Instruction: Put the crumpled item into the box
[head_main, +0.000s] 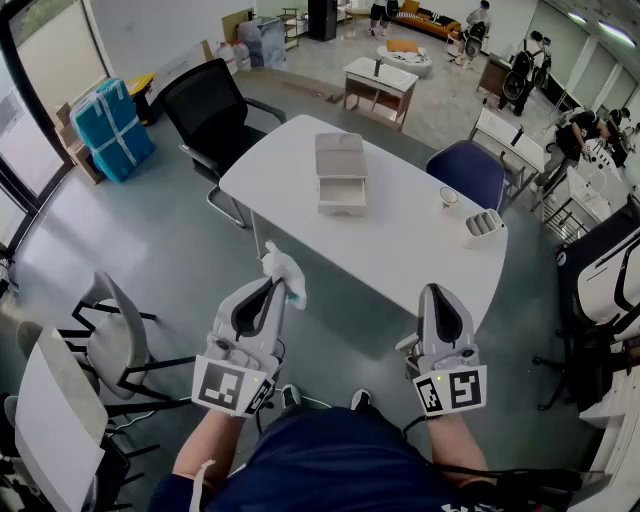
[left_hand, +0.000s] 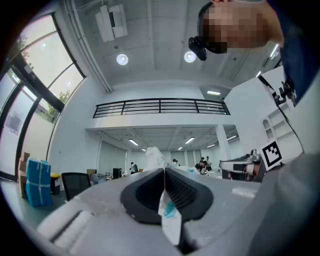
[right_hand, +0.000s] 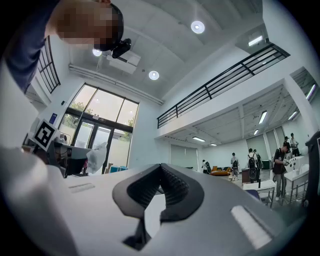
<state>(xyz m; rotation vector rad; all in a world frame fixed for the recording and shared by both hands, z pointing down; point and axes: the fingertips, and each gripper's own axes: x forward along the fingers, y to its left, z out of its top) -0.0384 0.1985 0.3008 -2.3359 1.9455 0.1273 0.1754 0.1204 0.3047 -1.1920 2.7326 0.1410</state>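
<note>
Left gripper: held low in front of the person, short of the table's near edge. Jaws closed on the crumpled item, a white wad with a teal patch. In the left gripper view the pads meet on it; one tuft stands above the tips and a strip hangs below them.

Right gripper: level with the left one and well apart from it, over the table's near edge. Its own view shows the jaws closed tip to tip with nothing held.

Table: white, running away and to the right. The box sits on it near the far left corner, well apart from both grippers.

Key relation: the box lies ahead of the left gripper and a little to its right, roughly between the two grippers' lines but nearer the left one. Its long axis points away from the person. The near half looks like the open compartment; the far half looks like a lid laid back.

Judgement: item is in hand and not yet over the box. The left arm must reach forward across the table and let go above the near half.
</note>
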